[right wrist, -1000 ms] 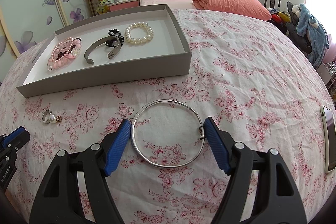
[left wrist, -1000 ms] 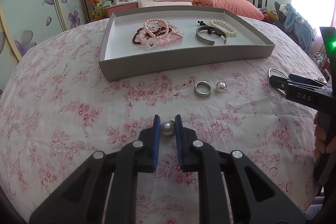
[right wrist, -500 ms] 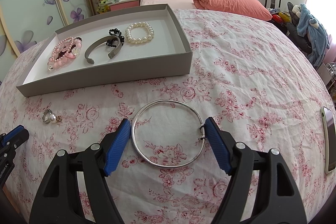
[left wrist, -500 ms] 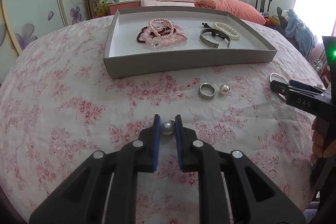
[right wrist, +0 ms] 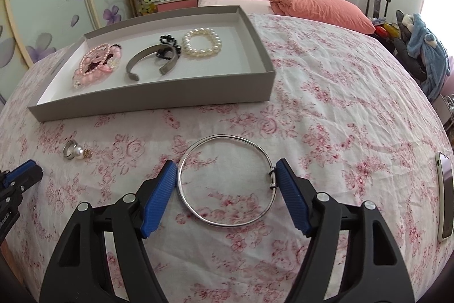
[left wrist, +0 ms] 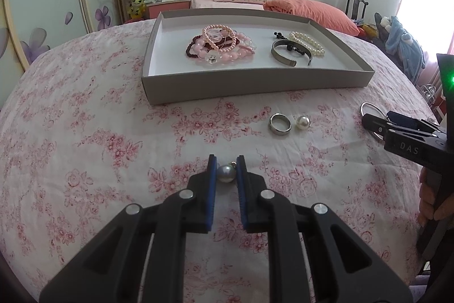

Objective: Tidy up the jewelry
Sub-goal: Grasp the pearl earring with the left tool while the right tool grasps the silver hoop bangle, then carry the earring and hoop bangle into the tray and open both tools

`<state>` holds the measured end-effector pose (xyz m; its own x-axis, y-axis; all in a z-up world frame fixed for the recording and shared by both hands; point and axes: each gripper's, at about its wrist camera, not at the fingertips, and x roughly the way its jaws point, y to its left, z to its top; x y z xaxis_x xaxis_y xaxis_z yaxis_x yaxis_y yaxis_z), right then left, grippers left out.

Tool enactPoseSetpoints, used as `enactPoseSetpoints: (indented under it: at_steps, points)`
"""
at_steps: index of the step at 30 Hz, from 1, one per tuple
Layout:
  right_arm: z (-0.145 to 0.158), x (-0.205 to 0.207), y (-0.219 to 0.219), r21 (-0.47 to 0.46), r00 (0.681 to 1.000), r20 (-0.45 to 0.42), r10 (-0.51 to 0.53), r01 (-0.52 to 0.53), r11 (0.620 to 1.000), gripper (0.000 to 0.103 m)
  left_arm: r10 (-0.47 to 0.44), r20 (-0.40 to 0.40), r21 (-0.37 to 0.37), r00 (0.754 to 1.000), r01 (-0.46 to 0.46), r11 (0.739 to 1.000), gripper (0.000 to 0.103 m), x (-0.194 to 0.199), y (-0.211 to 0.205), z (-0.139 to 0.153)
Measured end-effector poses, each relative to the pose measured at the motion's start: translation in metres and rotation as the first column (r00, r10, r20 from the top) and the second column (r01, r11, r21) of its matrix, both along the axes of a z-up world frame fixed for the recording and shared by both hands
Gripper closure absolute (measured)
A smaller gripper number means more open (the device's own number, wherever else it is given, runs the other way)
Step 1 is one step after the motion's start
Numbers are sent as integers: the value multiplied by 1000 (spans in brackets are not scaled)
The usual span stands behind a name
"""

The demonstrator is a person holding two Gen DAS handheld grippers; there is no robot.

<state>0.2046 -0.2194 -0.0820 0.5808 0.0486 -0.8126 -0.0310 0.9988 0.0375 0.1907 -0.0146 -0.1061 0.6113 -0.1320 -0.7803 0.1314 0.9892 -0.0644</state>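
Note:
My left gripper is shut on a grey pearl earring, just above the floral cloth. My right gripper has its blue pads touching both sides of a thin silver bangle, one pad against its clasp. The bangle also shows at the right of the left wrist view, under the right gripper's fingers. A silver ring and a white pearl lie on the cloth in front of the grey tray. The tray holds pink bead bracelets, a silver cuff and a pearl bracelet.
A phone lies at the table's right edge. A small gold piece sits beside the ring. A person's hand grips the right tool. A bed and a chair with clothes stand behind the table.

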Motion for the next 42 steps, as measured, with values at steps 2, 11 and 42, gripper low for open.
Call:
enactPoseSetpoints:
  at_steps: [2,11,42]
  points:
    - [0,-4,3,5,1000,-3,15,-15,1000,32,0,2,15,1000,0,1000,88,0,-2,0]
    - [5,-23,14,66,997,-2,78,-78,995,32,20,-2,9,1000,-20,1000,89,-2,1,2]
    - [102,-47,26,48,890,453,54,-85,995,32,72,293,-86,953,-49,995,89,-10,5,85]
